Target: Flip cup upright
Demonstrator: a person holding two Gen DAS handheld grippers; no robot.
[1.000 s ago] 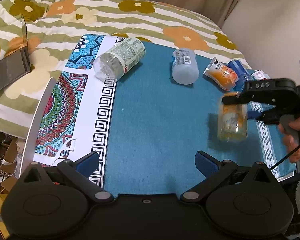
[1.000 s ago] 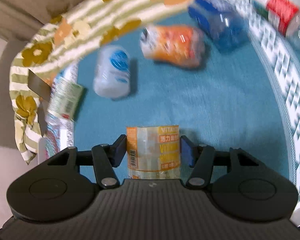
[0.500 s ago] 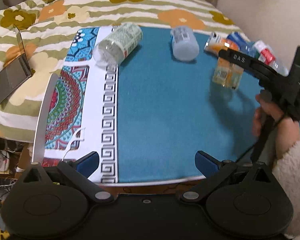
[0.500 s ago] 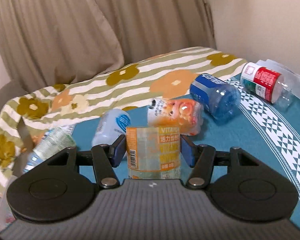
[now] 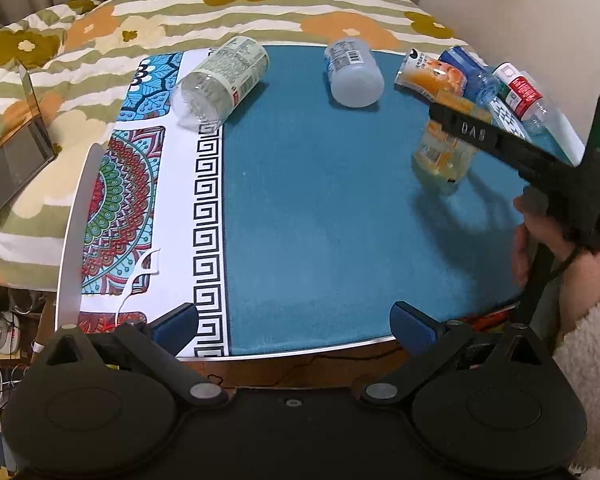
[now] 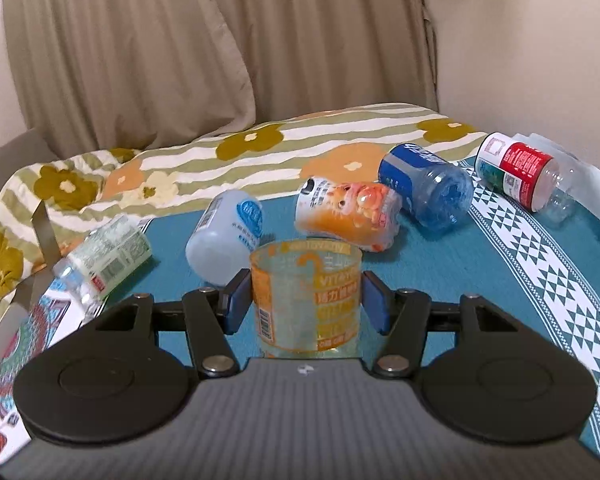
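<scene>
right gripper (image 6: pixel 306 300) — pads flank the cup (image 6: pixel 306 296), whether they still pinch it I cannot tell | cup upright, mouth up, on the blue cloth (image 5: pixel 320 200) | left gripper (image 5: pixel 294 326) — spread wide, holding nothing, near table edge | five bottles lie tipped behind

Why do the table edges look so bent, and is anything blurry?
Left wrist view: fisheye bows the tablecloth edge, and the right gripper casts a shadow. Right wrist view: the orange cup looks sharp; the edges smear.
</scene>
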